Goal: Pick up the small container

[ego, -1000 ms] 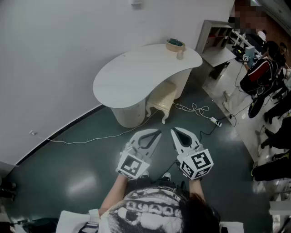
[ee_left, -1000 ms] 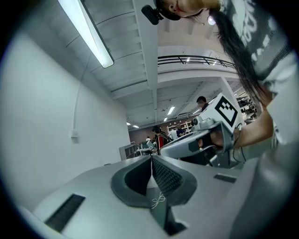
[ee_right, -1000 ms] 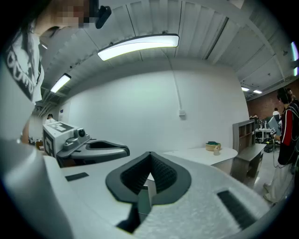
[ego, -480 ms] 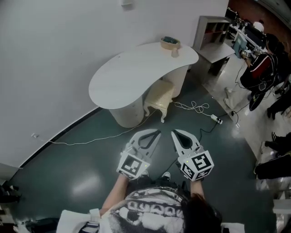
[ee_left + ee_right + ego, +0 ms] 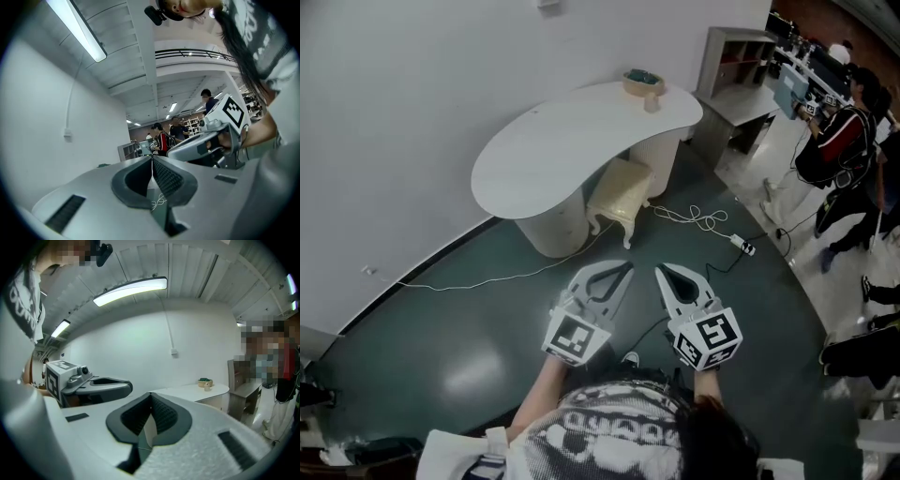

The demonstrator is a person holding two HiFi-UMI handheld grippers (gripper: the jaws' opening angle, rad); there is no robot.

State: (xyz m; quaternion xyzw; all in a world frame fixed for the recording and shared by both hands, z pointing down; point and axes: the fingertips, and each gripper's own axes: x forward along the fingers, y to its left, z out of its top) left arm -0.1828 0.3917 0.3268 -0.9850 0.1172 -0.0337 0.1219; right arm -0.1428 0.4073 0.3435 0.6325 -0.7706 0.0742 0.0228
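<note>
- left gripper [image 5: 625, 271], lower middle of the head view: jaws closed, nothing in them
- small container [image 5: 652, 104], top middle, sits on the far end of the white table [image 5: 546, 155], right beside a bowl [image 5: 641, 82]
- right gripper [image 5: 661, 273], lower middle: jaws closed too, empty

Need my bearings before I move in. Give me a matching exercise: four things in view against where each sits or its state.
1 cup
2 stool
3 cable
4 right gripper

A lying loose on the floor
B jaws shut, nothing between them
C at the far end of the table
D partly under the table

Pairs: 1-C, 2-D, 3-A, 4-B
</note>
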